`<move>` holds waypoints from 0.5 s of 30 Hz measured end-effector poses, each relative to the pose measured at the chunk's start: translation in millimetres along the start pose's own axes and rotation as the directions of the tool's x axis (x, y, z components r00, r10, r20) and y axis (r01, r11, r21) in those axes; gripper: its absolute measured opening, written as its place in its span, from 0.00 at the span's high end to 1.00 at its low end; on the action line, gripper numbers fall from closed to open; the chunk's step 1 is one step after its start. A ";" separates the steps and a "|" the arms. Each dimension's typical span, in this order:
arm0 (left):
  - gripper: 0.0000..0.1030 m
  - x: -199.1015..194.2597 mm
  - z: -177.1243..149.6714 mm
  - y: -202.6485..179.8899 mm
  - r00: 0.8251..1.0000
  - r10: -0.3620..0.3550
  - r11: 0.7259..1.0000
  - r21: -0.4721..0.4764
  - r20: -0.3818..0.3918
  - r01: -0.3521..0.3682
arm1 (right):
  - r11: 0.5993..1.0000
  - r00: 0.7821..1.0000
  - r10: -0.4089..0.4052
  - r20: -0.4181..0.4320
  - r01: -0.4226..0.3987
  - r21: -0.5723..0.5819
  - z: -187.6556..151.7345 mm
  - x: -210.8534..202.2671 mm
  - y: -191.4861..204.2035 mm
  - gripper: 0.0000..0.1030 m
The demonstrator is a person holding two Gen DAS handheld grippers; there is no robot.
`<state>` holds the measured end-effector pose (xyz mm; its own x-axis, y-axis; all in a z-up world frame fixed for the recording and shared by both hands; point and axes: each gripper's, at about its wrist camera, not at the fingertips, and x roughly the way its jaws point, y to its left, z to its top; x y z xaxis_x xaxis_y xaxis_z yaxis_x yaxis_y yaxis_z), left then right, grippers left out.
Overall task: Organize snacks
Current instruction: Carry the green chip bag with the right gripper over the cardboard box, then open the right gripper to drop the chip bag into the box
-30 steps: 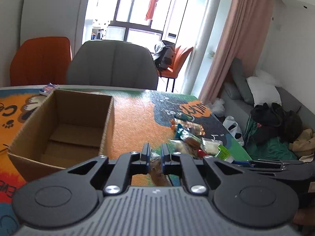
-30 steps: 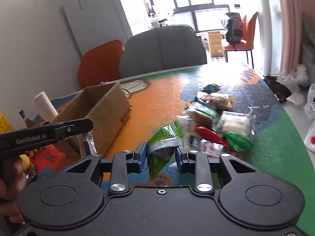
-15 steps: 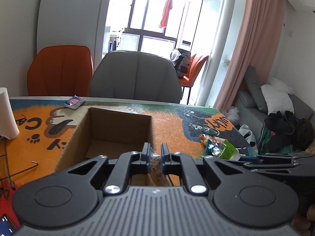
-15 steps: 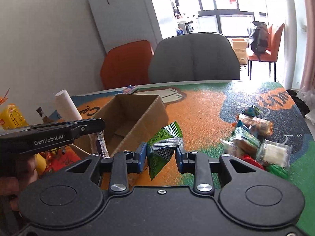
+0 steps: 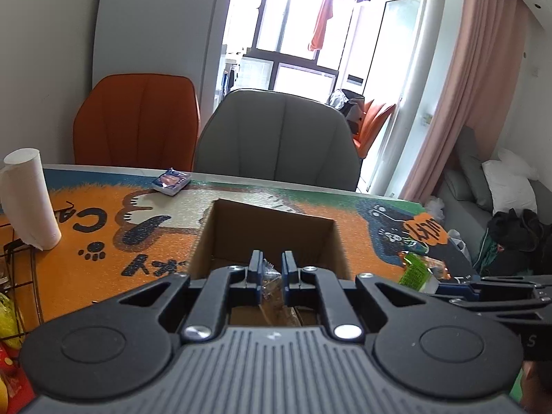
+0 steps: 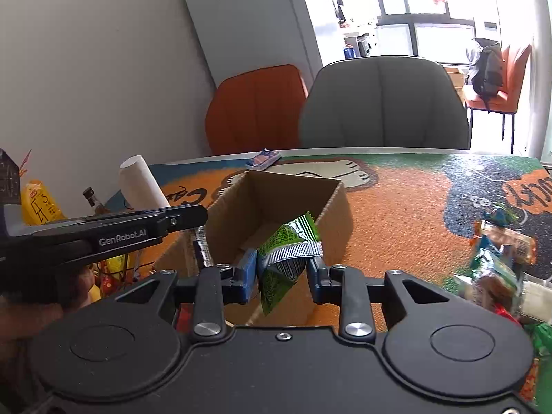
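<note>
Over the cardboard box, left tongs pinch a clear packet, right tongs a green packet.

A cartoon-printed table carries an open cardboard box, paper roll, blue packet and snack pile

Daylight pours in from the window behind the chairs, blown out to near white in both views, so panes and hanging laundry lose detail. The room is otherwise evenly bright, with soft shadow inside the cardboard box. Fisheye distortion bends the walls and curtain at the edges, and the corners go black. The snack pile at the right edge looks smeared.
</note>
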<state>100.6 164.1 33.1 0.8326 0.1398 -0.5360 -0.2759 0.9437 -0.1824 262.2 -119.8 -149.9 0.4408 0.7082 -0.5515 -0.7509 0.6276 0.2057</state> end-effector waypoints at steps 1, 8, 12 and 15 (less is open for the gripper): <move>0.91 2.7 1.0 4.0 1.000 0.002 1.000 -0.007 -0.002 -0.002 | 1.000 1.000 0.004 -0.003 -0.004 -0.003 1.6 3.1 2.3 0.71; 0.91 24.7 4.5 21.1 0.999 0.032 0.999 -0.020 -0.030 -0.033 | 1.000 0.999 0.025 -0.035 -0.025 -0.012 7.9 32.3 10.3 0.71; 0.87 28.8 4.3 23.6 0.997 0.074 0.997 -0.016 -0.036 -0.075 | 0.999 0.998 0.035 -0.053 -0.035 -0.011 8.4 45.1 12.7 0.71; 0.86 22.1 3.5 24.7 0.997 0.072 0.997 -0.014 -0.027 -0.073 | 0.999 0.997 0.038 -0.061 -0.039 -0.016 8.2 50.4 15.7 0.71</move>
<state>113.9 191.6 19.7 0.7973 0.1997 -0.5697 -0.3427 0.9266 -0.1547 276.6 -71.6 -167.8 0.3811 0.7102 -0.5919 -0.7755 0.5942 0.2137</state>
